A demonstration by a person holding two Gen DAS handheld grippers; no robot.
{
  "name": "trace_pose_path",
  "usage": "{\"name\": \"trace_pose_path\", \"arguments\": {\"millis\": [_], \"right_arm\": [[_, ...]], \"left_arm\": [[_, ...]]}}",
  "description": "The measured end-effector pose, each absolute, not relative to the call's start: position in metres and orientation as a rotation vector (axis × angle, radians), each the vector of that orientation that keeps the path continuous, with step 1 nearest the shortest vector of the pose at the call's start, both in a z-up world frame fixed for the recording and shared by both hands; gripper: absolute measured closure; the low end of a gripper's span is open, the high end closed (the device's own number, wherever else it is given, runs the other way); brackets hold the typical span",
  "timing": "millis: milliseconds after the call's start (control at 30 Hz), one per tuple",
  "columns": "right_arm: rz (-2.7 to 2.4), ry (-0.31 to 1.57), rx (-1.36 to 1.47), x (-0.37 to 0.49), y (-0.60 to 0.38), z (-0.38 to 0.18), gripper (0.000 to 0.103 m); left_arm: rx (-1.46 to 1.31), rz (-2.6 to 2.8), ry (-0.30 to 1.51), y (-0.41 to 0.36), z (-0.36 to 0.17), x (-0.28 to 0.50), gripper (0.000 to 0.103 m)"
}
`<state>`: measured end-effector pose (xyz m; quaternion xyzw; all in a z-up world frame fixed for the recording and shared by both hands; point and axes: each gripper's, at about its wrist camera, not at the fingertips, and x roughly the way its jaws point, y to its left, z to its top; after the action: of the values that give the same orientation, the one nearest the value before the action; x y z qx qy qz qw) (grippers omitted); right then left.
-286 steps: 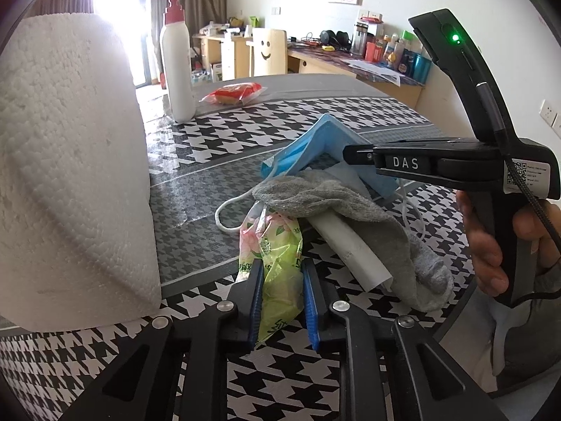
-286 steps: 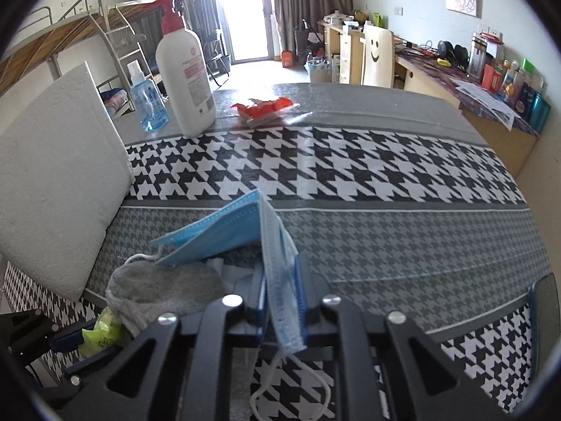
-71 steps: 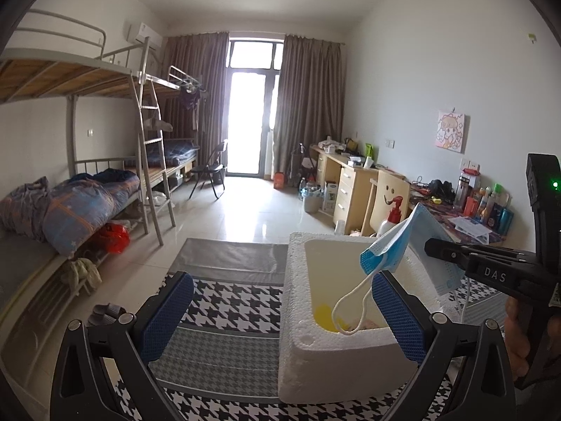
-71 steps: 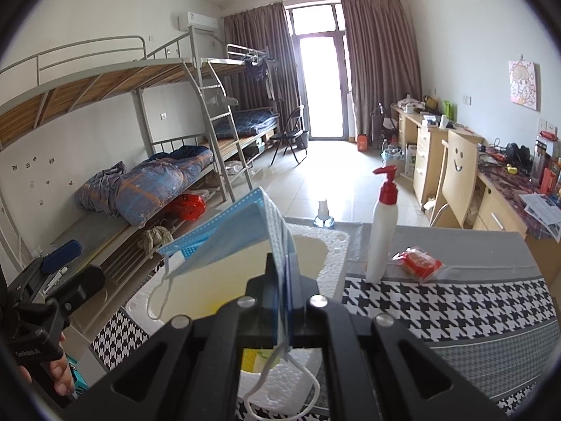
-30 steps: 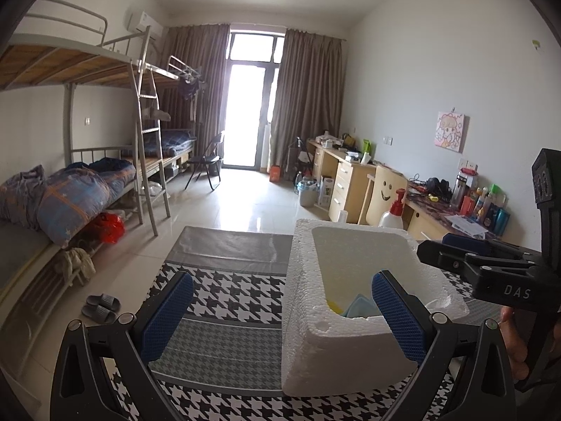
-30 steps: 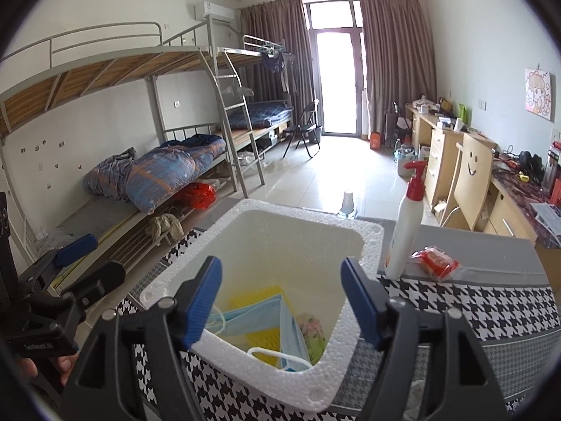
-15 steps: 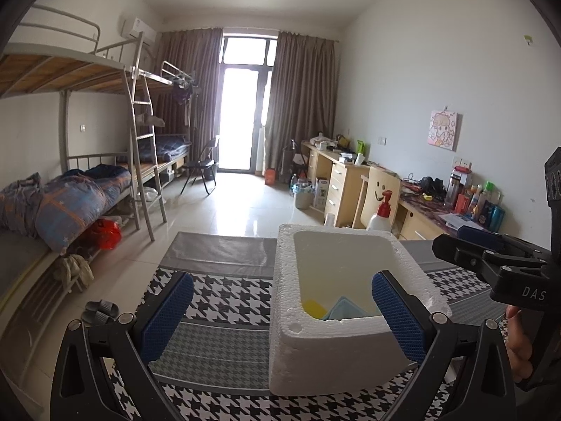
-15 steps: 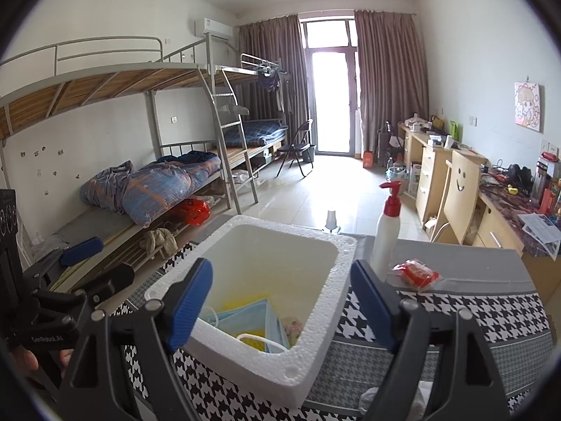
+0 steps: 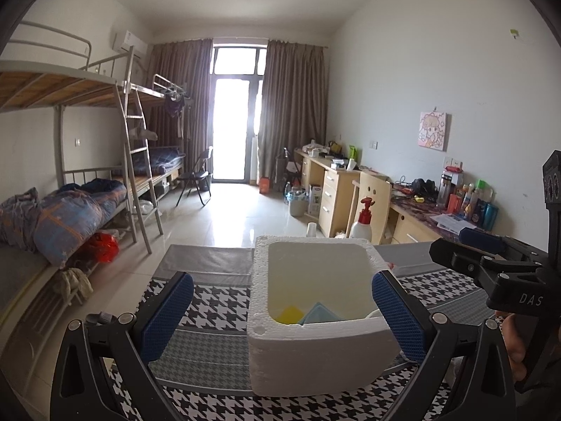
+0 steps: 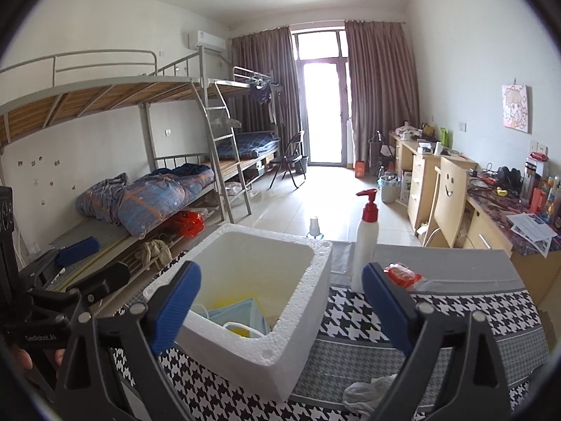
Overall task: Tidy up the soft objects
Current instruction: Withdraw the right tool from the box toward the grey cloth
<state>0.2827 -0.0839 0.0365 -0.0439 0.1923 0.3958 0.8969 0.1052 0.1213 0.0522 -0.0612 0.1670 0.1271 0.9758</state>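
A white foam box stands on the houndstooth tablecloth. Inside lie a blue face mask and something yellow. My left gripper hangs before the box with wide open jaws and nothing between them. My right gripper is also wide, its jaws still opening, nothing held. A grey sock lies on the table at the near right of the box. Each gripper shows in the other's view, the right and the left, held by a hand.
A white pump bottle and a red packet sit behind the box on the table. A small bottle stands at the far table edge. Bunk beds stand left, desks right.
Both grippers have drawn back from the box, which looks smaller and lower now. The right jaws have spread wider. The mask lies in the box, released earlier.
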Motion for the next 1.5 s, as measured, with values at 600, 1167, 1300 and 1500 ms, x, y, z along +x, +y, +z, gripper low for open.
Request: {"name": "trace_pose_path", "arguments": {"millis": [600, 1167, 1300, 1500], "right_arm": [[0.762, 0.348, -0.080, 0.269, -0.117, 0.038, 0.008], [0.701, 0.326, -0.058, 0.264, -0.147, 0.038, 0.008], [0.685, 0.326, -0.055, 0.262, -0.154, 0.037, 0.007], [0.669, 0.327, -0.044, 0.259, -0.165, 0.035, 0.007]], "left_arm": [[-0.098, 0.192, 0.323, 0.097, 0.057, 0.106, 0.001], [-0.087, 0.138, 0.310, 0.079, 0.060, 0.103, 0.001], [-0.086, 0.128, 0.314, 0.075, 0.059, 0.102, 0.001], [-0.082, 0.112, 0.319, 0.067, 0.056, 0.103, 0.001]]}}
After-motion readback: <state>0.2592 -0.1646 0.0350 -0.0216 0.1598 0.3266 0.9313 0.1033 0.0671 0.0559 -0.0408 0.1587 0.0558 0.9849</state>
